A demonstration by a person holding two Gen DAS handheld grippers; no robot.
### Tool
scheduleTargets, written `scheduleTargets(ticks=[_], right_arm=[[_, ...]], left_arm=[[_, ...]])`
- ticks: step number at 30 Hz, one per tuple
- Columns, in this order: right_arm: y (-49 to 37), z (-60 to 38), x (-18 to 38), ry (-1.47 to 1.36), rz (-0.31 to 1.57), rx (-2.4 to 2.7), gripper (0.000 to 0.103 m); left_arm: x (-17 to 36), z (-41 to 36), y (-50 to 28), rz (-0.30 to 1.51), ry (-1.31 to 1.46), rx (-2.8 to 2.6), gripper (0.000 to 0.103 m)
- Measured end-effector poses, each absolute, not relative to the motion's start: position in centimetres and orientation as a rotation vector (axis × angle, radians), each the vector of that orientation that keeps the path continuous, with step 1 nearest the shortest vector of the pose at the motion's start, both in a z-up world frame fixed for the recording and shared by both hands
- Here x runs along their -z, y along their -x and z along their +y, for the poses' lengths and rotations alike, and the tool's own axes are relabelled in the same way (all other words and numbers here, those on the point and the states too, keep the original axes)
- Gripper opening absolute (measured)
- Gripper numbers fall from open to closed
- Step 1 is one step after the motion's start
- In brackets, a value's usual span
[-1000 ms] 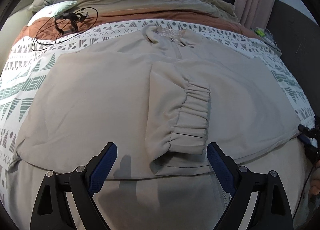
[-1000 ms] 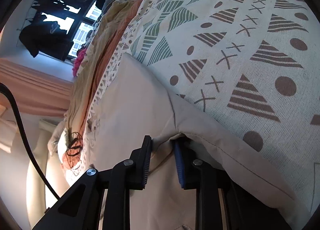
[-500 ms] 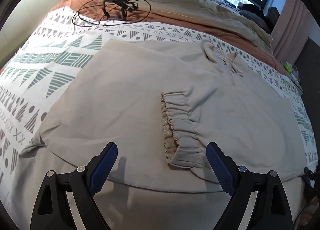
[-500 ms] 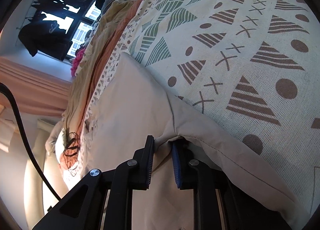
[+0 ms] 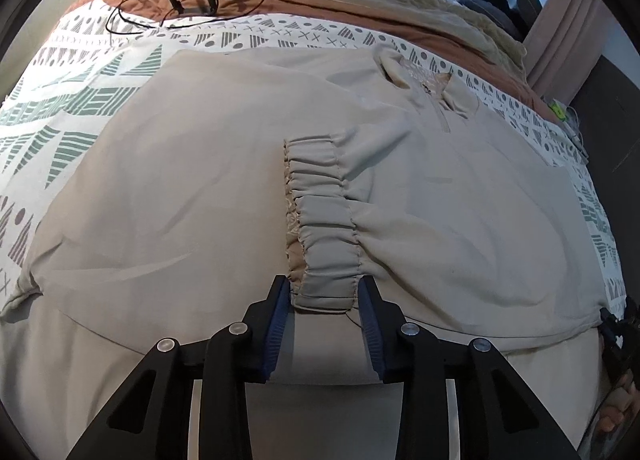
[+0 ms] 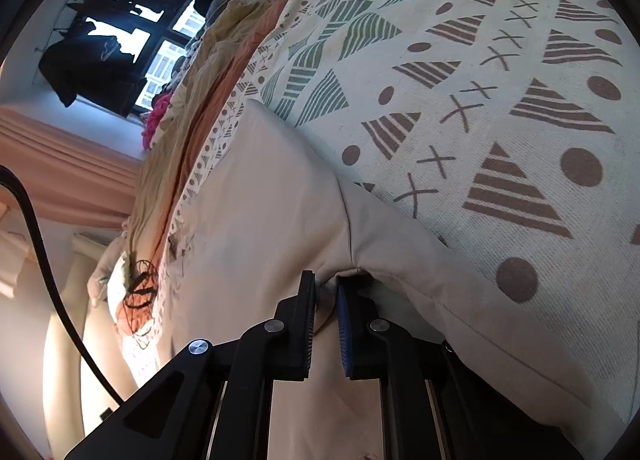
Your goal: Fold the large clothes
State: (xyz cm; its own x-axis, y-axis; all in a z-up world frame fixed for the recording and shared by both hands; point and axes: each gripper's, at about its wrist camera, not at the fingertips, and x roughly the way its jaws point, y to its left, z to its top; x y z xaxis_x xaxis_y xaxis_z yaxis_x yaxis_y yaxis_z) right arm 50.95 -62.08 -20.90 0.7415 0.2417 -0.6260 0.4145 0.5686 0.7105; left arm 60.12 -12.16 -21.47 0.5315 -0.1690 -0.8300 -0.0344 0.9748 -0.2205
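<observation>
Beige cloth of a big jacket is spread flat on the patterned blanket, with a sleeve folded across it so that the gathered cuff lies right ahead of the left gripper. Half a second ago these jaws were wide and back from the cuff; now they are closing around its end. A pinch of the jacket's corner is held by the nearly shut right gripper.

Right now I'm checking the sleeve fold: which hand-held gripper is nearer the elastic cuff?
Left. The left hand-held gripper is closing with the elastic cuff between its pads. The right hand-held gripper pinches the jacket's corner at the far side edge, away from the cuff.
</observation>
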Motion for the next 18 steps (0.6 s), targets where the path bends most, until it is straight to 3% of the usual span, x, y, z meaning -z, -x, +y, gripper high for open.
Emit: scheduleTargets(ticks=[6, 8, 11, 18], right_arm=[[-51.2, -62.0, 20.7, -0.989, 0.781, 0.134, 0.016], [-50.8, -61.7, 20.2, -0.995, 0.775, 0.120, 0.040], [-49.9, -61.0, 19.1, -0.965, 0.764, 0.123, 0.061], [-47.8, -58.9, 17.4, -0.854, 0.802, 0.141, 0.062]], left_arm=[[20.5, -12.1, -59.8, 1.034, 0.204, 0.054, 0.038], [19.8, -11.7, -59.2, 1.033, 0.218, 0.057, 0.039], [18.6, -10.7, -58.2, 1.018, 0.261, 0.060, 0.053], [15.1, -9.1, -53.7, 0.976, 0.310, 0.045, 0.071]])
